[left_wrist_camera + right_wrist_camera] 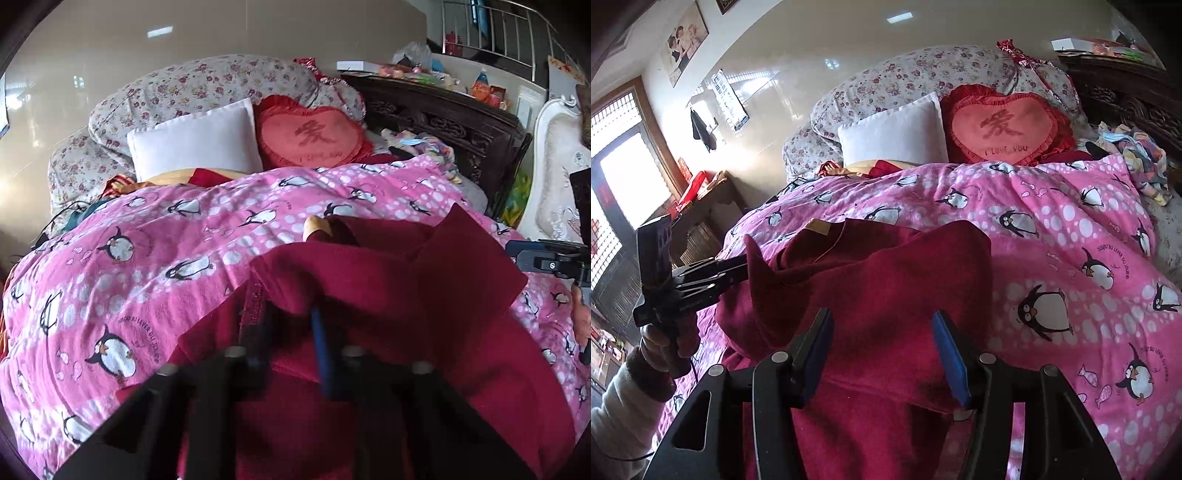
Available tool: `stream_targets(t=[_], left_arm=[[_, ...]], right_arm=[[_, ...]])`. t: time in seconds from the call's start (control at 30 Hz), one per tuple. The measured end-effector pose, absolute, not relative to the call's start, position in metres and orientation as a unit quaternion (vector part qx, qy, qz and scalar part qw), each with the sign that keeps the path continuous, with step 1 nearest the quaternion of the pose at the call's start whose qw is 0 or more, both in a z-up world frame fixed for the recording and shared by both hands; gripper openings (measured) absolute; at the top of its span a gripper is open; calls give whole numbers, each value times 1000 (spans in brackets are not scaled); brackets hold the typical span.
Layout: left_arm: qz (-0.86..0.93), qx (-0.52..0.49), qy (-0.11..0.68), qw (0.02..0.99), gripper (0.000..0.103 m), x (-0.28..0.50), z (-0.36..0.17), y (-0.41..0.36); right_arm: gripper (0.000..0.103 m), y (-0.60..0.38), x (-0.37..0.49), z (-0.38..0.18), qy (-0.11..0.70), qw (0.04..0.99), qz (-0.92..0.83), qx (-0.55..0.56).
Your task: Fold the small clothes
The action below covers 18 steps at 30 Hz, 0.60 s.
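Observation:
A dark red garment (406, 295) (886, 277) with a yellow neck label (820, 226) lies rumpled on a pink penguin blanket (147, 240) (1071, 240). My left gripper (286, 314) is shut on a fold of the garment's edge, and cloth drapes over its fingers. In the right wrist view the left gripper (744, 267) pinches the garment's left corner and holds it lifted off the blanket. A hand in a white sleeve (661, 343) holds it. My right gripper (882, 350) stands open over the middle of the garment. Its blue pads are apart and not pressing the cloth.
At the head of the bed sit a white pillow (894, 129), a red heart cushion (1004, 125) and floral bedding (905, 74). A heap of pale small clothes (1137, 155) lies by the dark carved headboard (443, 118). A low table (713, 192) stands left of the bed.

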<state>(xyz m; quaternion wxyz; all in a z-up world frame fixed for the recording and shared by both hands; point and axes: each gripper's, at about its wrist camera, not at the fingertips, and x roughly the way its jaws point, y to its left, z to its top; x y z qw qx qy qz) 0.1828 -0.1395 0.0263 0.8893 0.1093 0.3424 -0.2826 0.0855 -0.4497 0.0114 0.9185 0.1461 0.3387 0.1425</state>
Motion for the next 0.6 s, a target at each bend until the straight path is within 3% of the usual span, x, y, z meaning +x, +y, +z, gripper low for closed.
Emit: stream_targets(t=[0.37, 0.6], left_arm=[[-222, 9, 368, 903, 6, 146, 65, -79], [-158, -37, 434, 886, 6, 161, 11, -42]], right_arm=[[62, -435, 85, 19, 326, 923, 153, 136], [66, -435, 106, 14, 333, 933, 80, 109]])
